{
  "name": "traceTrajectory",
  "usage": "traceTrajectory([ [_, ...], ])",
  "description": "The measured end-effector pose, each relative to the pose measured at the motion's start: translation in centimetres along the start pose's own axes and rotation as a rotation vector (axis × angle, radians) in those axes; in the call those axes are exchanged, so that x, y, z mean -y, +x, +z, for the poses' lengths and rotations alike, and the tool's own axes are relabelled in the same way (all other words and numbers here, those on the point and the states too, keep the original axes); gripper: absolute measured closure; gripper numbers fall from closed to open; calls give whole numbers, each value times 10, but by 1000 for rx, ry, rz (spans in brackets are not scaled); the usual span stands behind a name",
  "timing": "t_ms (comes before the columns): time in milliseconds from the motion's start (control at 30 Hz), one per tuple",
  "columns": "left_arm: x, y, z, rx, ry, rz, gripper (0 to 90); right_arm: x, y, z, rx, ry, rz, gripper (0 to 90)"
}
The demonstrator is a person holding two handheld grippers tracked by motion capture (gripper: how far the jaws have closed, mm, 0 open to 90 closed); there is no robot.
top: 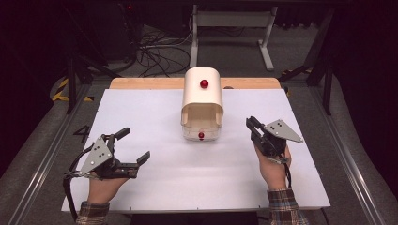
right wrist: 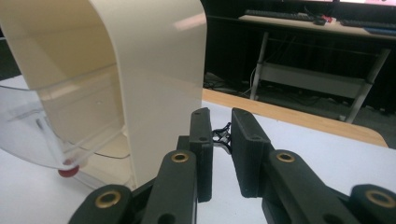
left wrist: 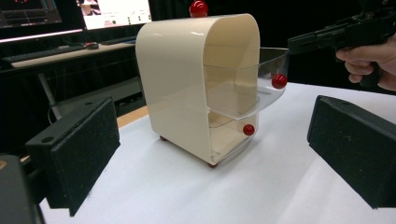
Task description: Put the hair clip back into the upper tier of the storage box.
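The cream cabinet stands upright at the middle of the white table, toward its far edge, its arched shell open to the near side. Inside it sit two clear drawers, each with a red knob. The upper drawer is drawn partway out, its knob hanging clear of the shell, which is likely why both grippers face the cabinet's front. The lower drawer looks pushed in, its knob level with the shell's edge. A third red knob sits on the cabinet's top.

The right gripper hovers just right of the cabinet's front, held off the table by the person's right hand. In the right gripper view its jaws stand almost closed, with a narrow gap between them and nothing in it; they point past the shell's side wall, near the clear drawer front. That stance seems fit for a push or for pinching a knob.

The left gripper rests well apart at the near left, jaws spread wide and empty, aimed toward the cabinet, seemingly waiting.
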State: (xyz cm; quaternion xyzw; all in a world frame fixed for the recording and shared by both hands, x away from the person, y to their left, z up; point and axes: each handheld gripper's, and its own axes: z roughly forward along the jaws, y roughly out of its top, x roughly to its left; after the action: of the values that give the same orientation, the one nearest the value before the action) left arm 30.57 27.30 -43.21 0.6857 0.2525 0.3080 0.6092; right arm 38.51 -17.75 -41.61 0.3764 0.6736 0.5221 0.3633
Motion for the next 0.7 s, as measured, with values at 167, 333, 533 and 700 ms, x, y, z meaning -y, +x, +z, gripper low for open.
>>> traceTrajectory([
  [167,0,0,0,1,4,3,30,-3,4,-1,-2,-17,-19,794],
  [333,0,0,0,0,2,1,29,-6,6,-3,-6,-40,-26,794],
  [533,0,0,0,0,6,1,29,-8,10,-7,-45,-93,-21,794],
  [700,1,0,0,0,5,3,28,-12,14,-9,-78,-129,-29,794],
])
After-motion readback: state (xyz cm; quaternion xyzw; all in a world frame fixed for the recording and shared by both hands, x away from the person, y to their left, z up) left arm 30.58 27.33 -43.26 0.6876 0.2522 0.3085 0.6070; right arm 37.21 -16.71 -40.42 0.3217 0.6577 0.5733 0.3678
